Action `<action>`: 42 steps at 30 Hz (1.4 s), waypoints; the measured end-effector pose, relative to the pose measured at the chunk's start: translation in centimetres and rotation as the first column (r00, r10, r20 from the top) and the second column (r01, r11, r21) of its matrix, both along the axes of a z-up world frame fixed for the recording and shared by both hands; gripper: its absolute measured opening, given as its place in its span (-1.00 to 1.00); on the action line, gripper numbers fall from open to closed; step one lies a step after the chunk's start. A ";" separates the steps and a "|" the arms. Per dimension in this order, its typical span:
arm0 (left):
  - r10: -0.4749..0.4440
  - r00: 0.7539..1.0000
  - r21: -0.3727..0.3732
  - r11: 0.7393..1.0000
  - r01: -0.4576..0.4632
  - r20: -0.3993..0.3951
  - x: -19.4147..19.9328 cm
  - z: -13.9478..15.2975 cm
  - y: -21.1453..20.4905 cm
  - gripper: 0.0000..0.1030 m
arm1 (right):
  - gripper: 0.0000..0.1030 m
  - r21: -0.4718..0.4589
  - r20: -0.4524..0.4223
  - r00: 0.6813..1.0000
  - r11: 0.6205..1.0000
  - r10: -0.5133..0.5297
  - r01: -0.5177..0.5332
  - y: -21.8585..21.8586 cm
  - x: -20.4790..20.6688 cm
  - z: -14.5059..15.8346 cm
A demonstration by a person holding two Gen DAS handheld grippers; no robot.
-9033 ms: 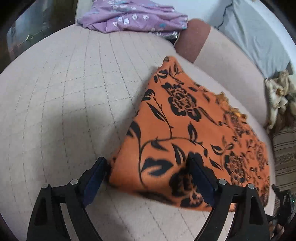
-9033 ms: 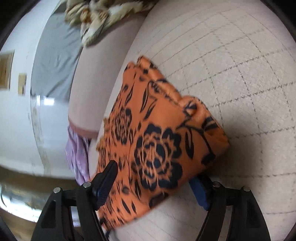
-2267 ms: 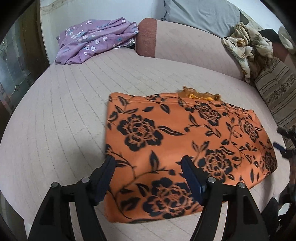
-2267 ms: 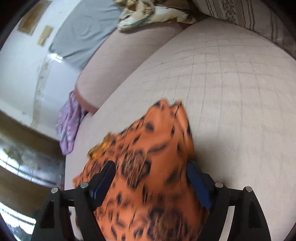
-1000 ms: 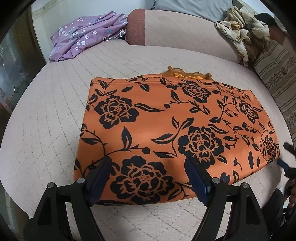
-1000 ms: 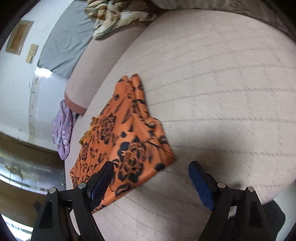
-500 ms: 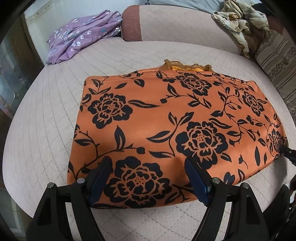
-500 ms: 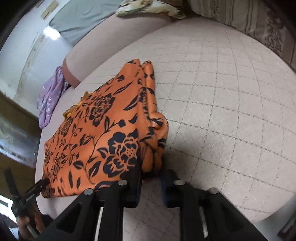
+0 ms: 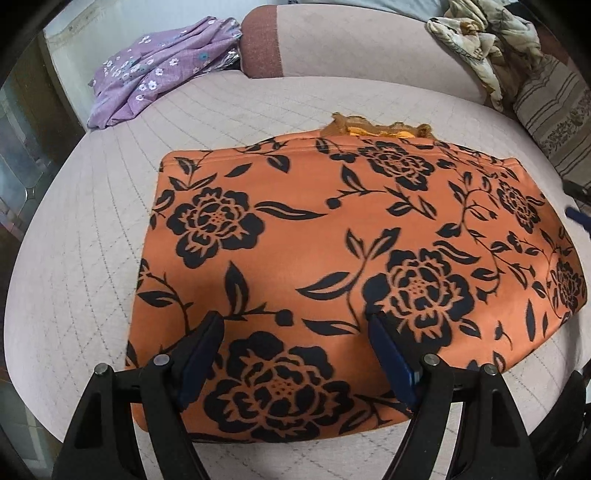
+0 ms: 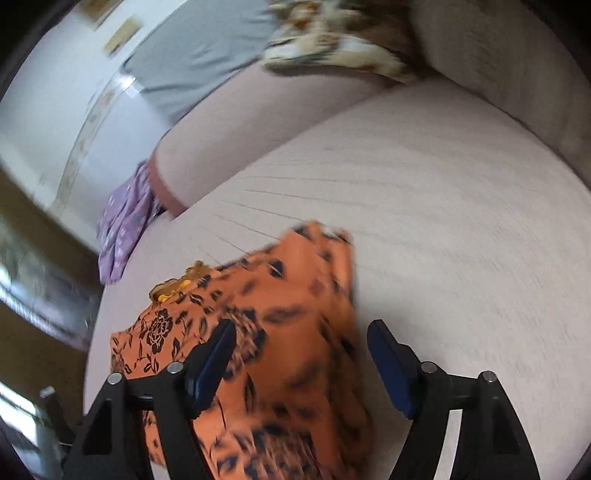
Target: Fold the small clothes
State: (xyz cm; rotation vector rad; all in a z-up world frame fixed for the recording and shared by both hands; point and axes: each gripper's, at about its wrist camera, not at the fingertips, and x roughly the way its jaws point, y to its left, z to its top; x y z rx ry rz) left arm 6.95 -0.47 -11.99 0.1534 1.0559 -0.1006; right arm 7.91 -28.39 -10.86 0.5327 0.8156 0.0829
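Note:
An orange cloth with black flowers lies folded flat on the quilted beige seat. A frilly yellow hem pokes out at its far edge. My left gripper hovers open over the cloth's near edge, its fingers straddling a black flower without pressing on it. In the blurred right wrist view, my right gripper is over the cloth's right end. Its jaws are opening, with the fabric between and below them but not pinched. One of its blue fingertips shows at the right edge of the left wrist view.
A purple floral garment lies at the seat's far left corner. A crumpled beige patterned cloth and a striped cushion rest at the far right against the backrest. A grey pillow sits behind.
Half a second ago my right gripper was shut on the cloth's corner fold. Its jaws now stand wide, and it has swung up and rolled. The left gripper has hardly moved.

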 end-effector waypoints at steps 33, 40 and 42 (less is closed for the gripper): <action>-0.012 1.000 0.007 1.000 0.012 0.020 1.3 -0.9 -0.2 0.77 | -0.10 0.224 -0.104 0.992 0.970 -0.076 0.098 -1.4 6.9 -4.5; 0.016 1.000 -0.010 1.000 -0.015 0.025 0.7 -0.5 -0.2 0.77 | 0.43 0.151 0.011 0.995 0.984 -0.097 0.095 0.9 -1.4 0.7; 0.004 1.000 -0.013 1.000 -0.004 0.031 0.2 -0.1 -0.5 0.77 | 0.43 0.181 0.029 0.996 0.980 -0.084 0.077 2.0 -5.5 1.1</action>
